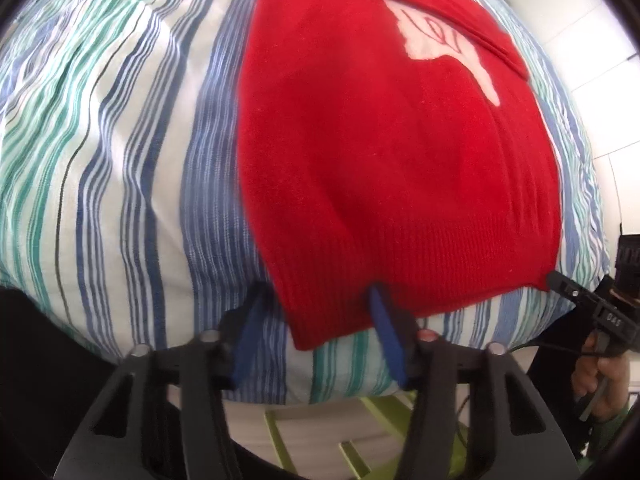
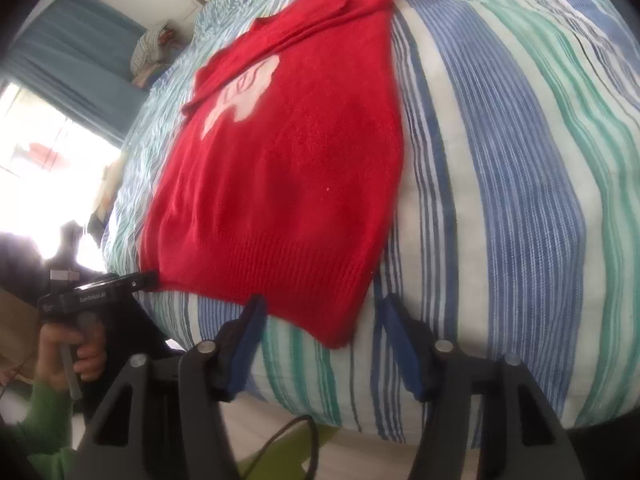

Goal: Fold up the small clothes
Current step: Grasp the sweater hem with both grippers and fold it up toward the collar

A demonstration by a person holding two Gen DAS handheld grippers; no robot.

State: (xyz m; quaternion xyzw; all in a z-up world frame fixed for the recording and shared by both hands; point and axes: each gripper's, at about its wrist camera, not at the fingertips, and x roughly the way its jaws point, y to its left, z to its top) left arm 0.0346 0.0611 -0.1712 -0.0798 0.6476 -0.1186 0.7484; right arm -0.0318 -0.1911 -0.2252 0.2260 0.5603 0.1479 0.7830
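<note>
A small red knit sweater [image 1: 384, 168] with a pale pink motif [image 1: 436, 40] lies flat on the striped bed, sleeves folded in, ribbed hem toward me. It also shows in the right wrist view [image 2: 288, 176]. My left gripper [image 1: 316, 300] is open at the hem's near left corner, its right blue finger [image 1: 384, 328] touching the hem edge. My right gripper [image 2: 320, 312] is open, straddling the hem's near right corner. In each view the other gripper [image 1: 560, 280] [image 2: 146, 280] shows with its tip at the opposite hem corner.
The striped blue, green and white bedsheet [image 1: 120, 160] covers the bed. A green stool [image 1: 360, 432] stands below the bed's near edge. A blue curtain [image 2: 80, 40] and a bright window are at the left. A bundle of cloth [image 2: 150, 52] lies at the far side.
</note>
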